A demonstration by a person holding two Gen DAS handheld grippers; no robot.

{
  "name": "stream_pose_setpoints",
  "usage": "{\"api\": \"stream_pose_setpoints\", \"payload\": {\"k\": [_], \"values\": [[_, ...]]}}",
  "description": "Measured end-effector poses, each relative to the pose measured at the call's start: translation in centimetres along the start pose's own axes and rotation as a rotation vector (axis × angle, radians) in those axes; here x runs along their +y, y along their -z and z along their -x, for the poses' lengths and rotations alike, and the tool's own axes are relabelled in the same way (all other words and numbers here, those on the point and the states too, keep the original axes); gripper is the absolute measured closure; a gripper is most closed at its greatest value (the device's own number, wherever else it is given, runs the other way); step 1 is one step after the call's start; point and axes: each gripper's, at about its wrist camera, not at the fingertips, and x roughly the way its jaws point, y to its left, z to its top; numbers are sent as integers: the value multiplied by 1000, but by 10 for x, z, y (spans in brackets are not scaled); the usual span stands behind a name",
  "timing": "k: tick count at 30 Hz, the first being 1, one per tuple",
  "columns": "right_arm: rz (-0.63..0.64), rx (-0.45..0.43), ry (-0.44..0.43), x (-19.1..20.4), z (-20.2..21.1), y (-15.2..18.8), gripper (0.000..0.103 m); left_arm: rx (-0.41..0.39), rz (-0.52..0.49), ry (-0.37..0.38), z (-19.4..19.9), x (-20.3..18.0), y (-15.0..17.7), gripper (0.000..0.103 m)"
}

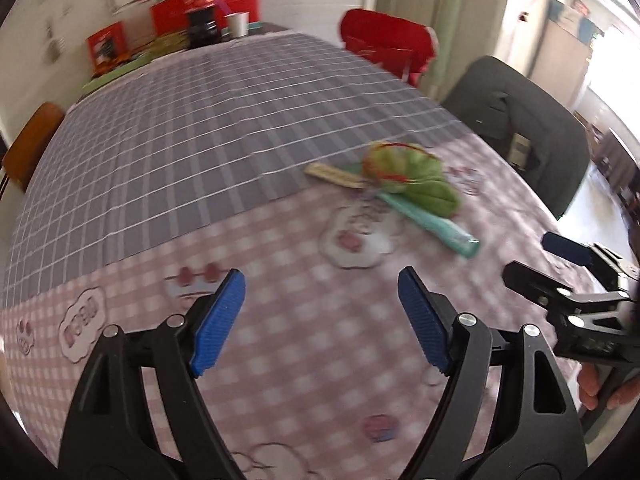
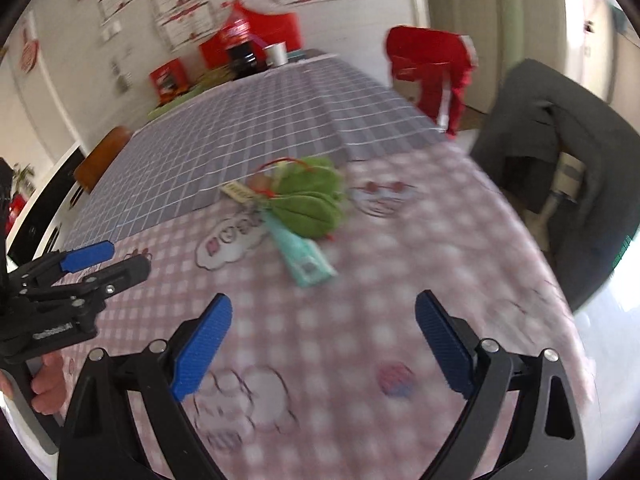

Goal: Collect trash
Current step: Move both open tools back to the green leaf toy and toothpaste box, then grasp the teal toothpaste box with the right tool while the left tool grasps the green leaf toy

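Observation:
A small heap of trash lies on the pink checked part of the tablecloth: a crumpled green wrapper [image 1: 416, 180] [image 2: 312, 200], a teal packet [image 1: 436, 226] [image 2: 306, 258] under it, and a beige strip [image 1: 334, 174] [image 2: 240, 192] beside it. My left gripper [image 1: 322, 314] is open and empty, short of the heap, which lies ahead and to its right. My right gripper [image 2: 324, 344] is also open and empty, with the heap straight ahead. Each shows in the other's view: the right gripper [image 1: 540, 262] at the right edge, the left gripper [image 2: 116, 262] at the left edge. Both views are blurred.
The far half of the table wears a grey grid cloth [image 1: 208, 120]. At the far end stand red boxes [image 1: 200, 8], a dark bottle [image 1: 202, 26] and a paper cup [image 1: 238, 24]. A red chair [image 1: 384, 46], a chair draped in a dark coat [image 1: 520, 120] and a brown chair [image 1: 28, 140] surround the table.

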Motion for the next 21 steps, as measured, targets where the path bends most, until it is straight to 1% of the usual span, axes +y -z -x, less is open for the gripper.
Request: {"api": "stream_pose_setpoints", "payload": {"k": [2, 4, 5, 7, 8, 9, 10, 11, 12, 13, 14, 15, 16, 17, 18, 21], "values": [[-20, 36, 25, 2, -18, -3, 12, 7, 22, -6, -2, 14, 1, 25], [-30, 52, -2, 7, -37, -7, 12, 17, 35, -14, -7, 26, 3, 25], [-24, 54, 0, 10, -42, -9, 12, 25, 44, -19, -10, 30, 3, 25], [-8, 52, 48, 15, -55, -12, 12, 35, 62, -17, -14, 38, 4, 25], [3, 47, 57, 18, -60, -14, 12, 37, 68, -14, -15, 42, 4, 25], [21, 38, 71, 22, -64, -16, 16, 39, 76, -13, -16, 45, 5, 25], [37, 33, 89, 25, -67, -17, 27, 40, 80, -12, -17, 46, 5, 25], [60, 29, 111, 28, -69, -18, 33, 40, 80, -10, -18, 48, 5, 25], [91, 23, 139, 33, -71, -18, 49, 42, 79, -11, -19, 49, 6, 25], [114, 12, 142, 36, -71, -18, 71, 46, 80, -12, -20, 50, 6, 25], [129, 12, 98, 38, -70, -18, 73, 48, 81, -11, -19, 50, 6, 25], [133, 16, 76, 37, -69, -17, 80, 49, 84, -10, -20, 51, 7, 25], [139, 10, 63, 39, -67, -17, 86, 49, 88, -11, -20, 51, 7, 25], [147, 5, 54, 40, -64, -15, 88, 49, 89, -12, -19, 51, 7, 25], [150, 0, 38, 41, -59, -13, 102, 49, 89, -12, -19, 51, 8, 25], [115, 6, -44, 39, -45, -5, 102, 49, 94, -15, -18, 52, 8, 25]]}}
